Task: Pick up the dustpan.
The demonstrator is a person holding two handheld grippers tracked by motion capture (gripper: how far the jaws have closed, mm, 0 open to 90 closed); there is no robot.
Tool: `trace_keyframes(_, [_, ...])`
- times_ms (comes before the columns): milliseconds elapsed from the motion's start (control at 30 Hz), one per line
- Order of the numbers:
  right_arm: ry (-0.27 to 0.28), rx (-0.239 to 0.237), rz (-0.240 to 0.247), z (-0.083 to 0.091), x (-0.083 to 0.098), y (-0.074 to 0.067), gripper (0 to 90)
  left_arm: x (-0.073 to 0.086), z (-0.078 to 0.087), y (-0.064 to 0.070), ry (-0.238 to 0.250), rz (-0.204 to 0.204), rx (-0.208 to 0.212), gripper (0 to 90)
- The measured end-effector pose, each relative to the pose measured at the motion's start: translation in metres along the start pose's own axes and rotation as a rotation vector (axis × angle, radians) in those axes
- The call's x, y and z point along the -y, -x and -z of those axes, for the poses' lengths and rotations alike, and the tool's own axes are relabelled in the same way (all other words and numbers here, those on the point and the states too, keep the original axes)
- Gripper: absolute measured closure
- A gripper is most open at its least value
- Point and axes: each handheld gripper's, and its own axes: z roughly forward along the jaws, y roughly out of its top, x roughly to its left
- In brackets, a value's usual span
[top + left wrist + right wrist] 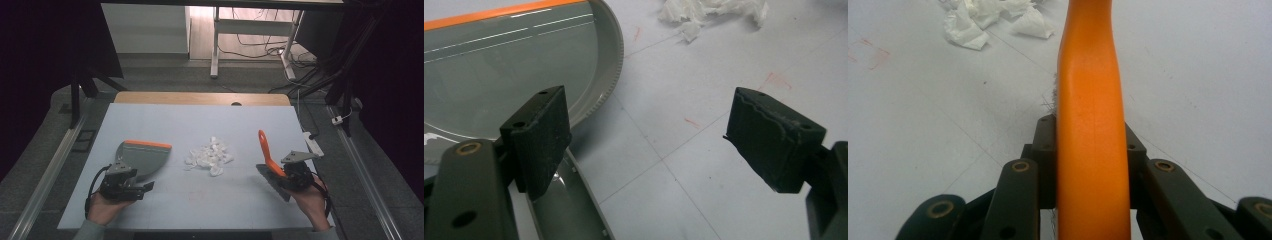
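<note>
The right gripper [287, 175] clamps the stiff, light orange plastic brush handle [1091, 125] firmly near its base, while the left gripper [644, 145] gapes empty beside the rigid grey dustpan [140, 157], best taken by its handle.

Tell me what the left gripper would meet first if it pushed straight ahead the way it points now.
Probably bare table first. The left gripper has open jaws pointing over the white surface, with the grey plastic dustpan with an orange edge beside one jaw. Farther along lies the pile of crumpled white paper scraps.

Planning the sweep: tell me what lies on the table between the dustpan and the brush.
In the high view, a pile of crumpled white paper scraps lies between the grey dustpan and the orange-handled brush; otherwise the table is bare there.
</note>
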Motion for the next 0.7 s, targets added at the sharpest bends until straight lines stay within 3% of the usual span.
trace_keyframes(700, [0.002,0.015,-0.001,0.0005,-0.0004,0.0013,70.5,-0.0071,0.0033,0.0085,-0.009,-0.023,0.011,17.7])
